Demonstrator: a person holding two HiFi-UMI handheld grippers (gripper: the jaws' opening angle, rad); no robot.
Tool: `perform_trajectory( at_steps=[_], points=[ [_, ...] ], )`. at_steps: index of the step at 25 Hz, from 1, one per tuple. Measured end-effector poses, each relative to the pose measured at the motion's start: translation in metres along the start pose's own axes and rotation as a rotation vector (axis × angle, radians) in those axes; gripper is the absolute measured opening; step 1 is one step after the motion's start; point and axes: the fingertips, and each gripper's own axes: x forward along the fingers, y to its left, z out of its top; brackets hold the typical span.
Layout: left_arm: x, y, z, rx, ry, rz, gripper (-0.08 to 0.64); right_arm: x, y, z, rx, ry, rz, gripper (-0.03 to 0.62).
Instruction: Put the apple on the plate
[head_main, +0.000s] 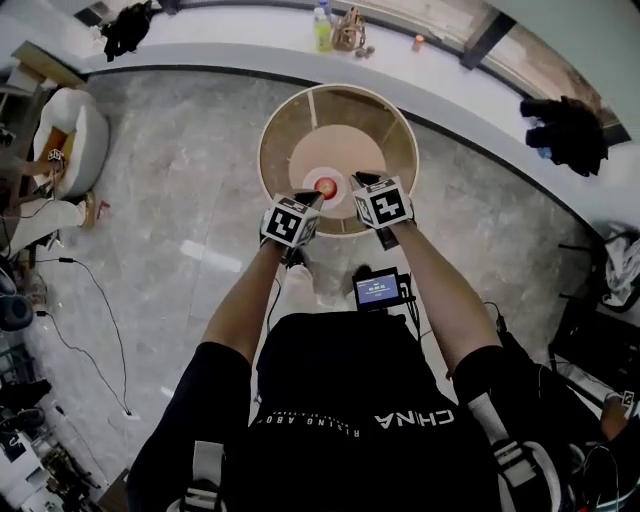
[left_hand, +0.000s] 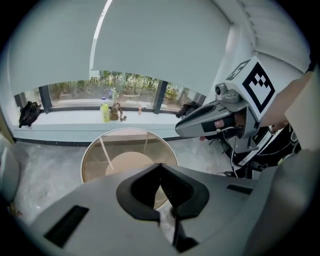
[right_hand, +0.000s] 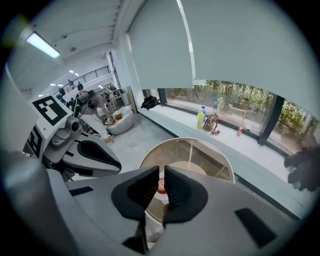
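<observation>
A red apple (head_main: 326, 185) lies on the near part of a round peach plate (head_main: 335, 150), in the middle of a round glass table (head_main: 275, 140) with a wooden rim. Both grippers hang high above the table's near edge, apart from the apple. My left gripper (head_main: 311, 198) is shut with nothing in it, its tips meeting in the left gripper view (left_hand: 160, 167); the apple is hidden there, and only the plate (left_hand: 124, 164) shows. My right gripper (head_main: 362, 181) is shut and empty too. Through the slit between its jaws (right_hand: 162, 172) the apple (right_hand: 161, 187) shows far below, on the plate (right_hand: 187, 167).
A window ledge runs behind the table with a green bottle (head_main: 322, 32), a small bag (head_main: 349, 30) and dark clothing (head_main: 567, 130). A white chair (head_main: 70, 135) stands at the left, and cables lie on the marble floor. A small screen (head_main: 379, 289) hangs at the person's waist.
</observation>
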Motion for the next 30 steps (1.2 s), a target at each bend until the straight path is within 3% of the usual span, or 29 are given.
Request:
perform_trajectory(
  at_steps=[8, 14, 23, 27, 30],
  points=[
    [-0.014, 0.003, -0.002, 0.011, -0.008, 0.010, 0.017, -0.030, -0.002, 0.002, 0.019, -0.019, 0.031, 0.029],
    [-0.023, 0.004, 0.019, 0.026, -0.029, 0.049, 0.017, -0.048, -0.015, 0.010, 0.024, -0.039, 0.006, 0.029],
    [-0.014, -0.054, 0.006, -0.001, -0.007, 0.166, 0.017, -0.085, -0.037, -0.050, 0.021, -0.012, 0.086, 0.029],
    [-0.018, -0.087, -0.022, -0.024, 0.011, 0.180, 0.017, -0.091, -0.031, -0.086, 0.025, 0.024, 0.091, 0.029],
    [-0.032, -0.101, -0.054, 0.009, 0.046, 0.174, 0.017, -0.097, -0.004, -0.099, 0.024, 0.025, 0.095, 0.029]
  ],
)
